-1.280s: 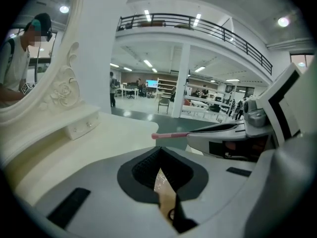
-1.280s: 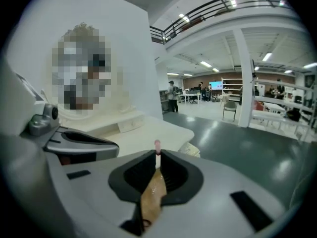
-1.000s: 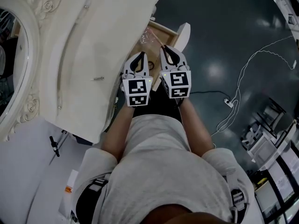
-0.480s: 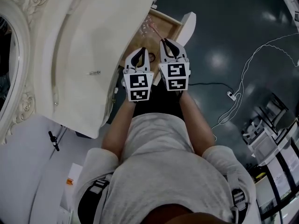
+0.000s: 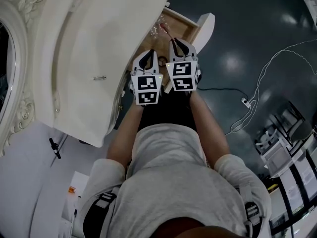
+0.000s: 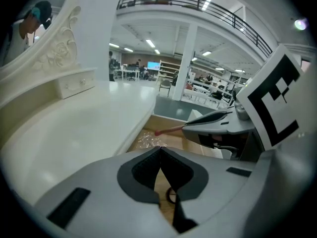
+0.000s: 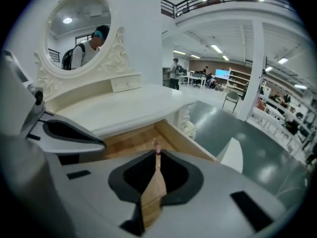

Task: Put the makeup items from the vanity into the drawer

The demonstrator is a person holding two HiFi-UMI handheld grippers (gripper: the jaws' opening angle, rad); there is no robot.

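One slim pink-tipped stick (image 6: pixel 167 129) pinched by right gripper (image 5: pixel 172 40).

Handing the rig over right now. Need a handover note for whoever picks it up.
Left hand-held gripper: jaws shut, nothing between them, held over the open drawer.
Right hand-held gripper: shut on a thin pink-tipped stick, tip pointing out over the drawer.
In the drawer: a clear crinkly packet.
On the vanity top: one small thin item.
Left to do: release the stick into the drawer, then probably fetch the small item.
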